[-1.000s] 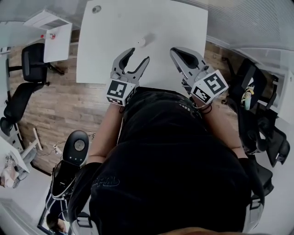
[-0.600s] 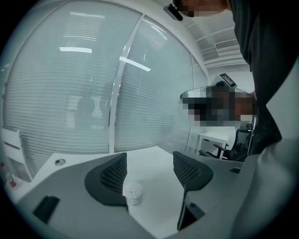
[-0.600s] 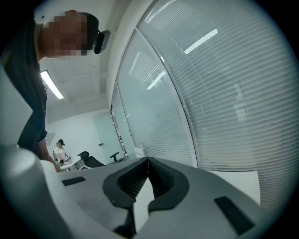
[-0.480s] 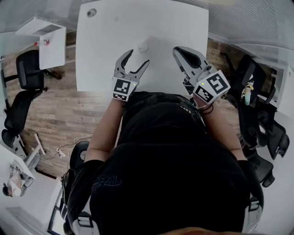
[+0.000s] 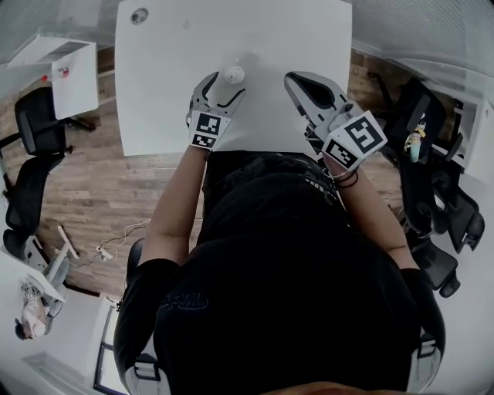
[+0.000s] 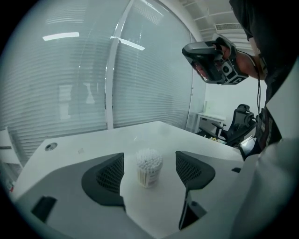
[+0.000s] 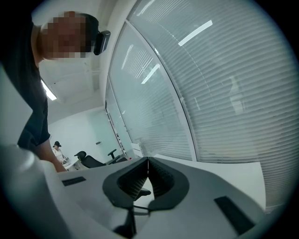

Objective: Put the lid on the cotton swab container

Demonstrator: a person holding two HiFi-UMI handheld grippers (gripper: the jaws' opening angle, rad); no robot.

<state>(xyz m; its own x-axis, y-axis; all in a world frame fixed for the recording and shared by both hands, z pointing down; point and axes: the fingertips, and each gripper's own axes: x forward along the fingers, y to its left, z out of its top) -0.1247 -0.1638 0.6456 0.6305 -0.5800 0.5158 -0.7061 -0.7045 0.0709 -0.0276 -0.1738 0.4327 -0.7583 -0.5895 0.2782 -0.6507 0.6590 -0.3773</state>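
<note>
Filling the upper centre of the head view, the white table (image 5: 154, 92) bears the work. At upper right the right gripper (image 5: 297, 81) is clenched tip to tip on nothing visible. Left of it the left gripper (image 5: 220, 89) is released, jaws flanking the uncovered cotton swab container (image 6: 148, 167) without touching. I would close gently, low on its body, holding it upright. No lid shows.

This is an office. A large white desk (image 5: 162, 85) with a round cable grommet (image 5: 140, 15) near its far corner stands on wood-plank flooring (image 5: 93, 193). Black swivel chairs (image 5: 37, 123) and a smaller white desk (image 5: 73, 77) sit to its left, and more black chairs (image 5: 417, 116) to its right. Behind the desk runs a glass partition with slatted blinds (image 6: 84, 70).
</note>
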